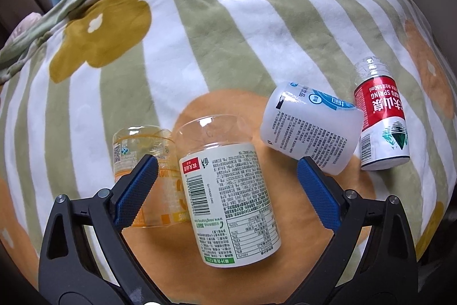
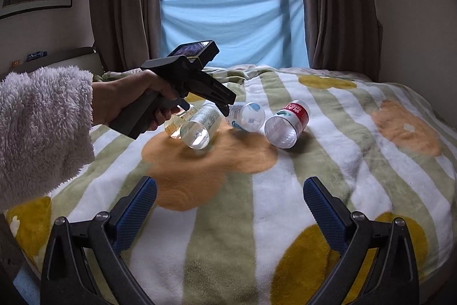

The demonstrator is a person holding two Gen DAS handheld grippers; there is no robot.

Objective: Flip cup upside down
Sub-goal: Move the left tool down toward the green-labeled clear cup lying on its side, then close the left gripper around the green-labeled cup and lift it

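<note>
My left wrist view shows my left gripper [image 1: 227, 165] spread wide around the green-labelled cup [image 1: 228, 205], lying tilted on the bed [image 1: 228, 47]. My right wrist view adds my right gripper [image 2: 230, 190], wide and empty, well back from the cups.

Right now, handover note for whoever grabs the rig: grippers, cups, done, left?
Left gripper: open, jaws either side of the green-label cup, not closed on it.
Right gripper: open, empty, back over the blanket, away from the cups.
Cups: four cut-bottle cups in a row on the blanket. Green-label, white and red ones lie tilted on their sides; the orange cup sits behind the left finger, pose unclear.
Done: no flip visible.
Left: close on the green-label cup, lift, turn it mouth-down, set it down.
</note>
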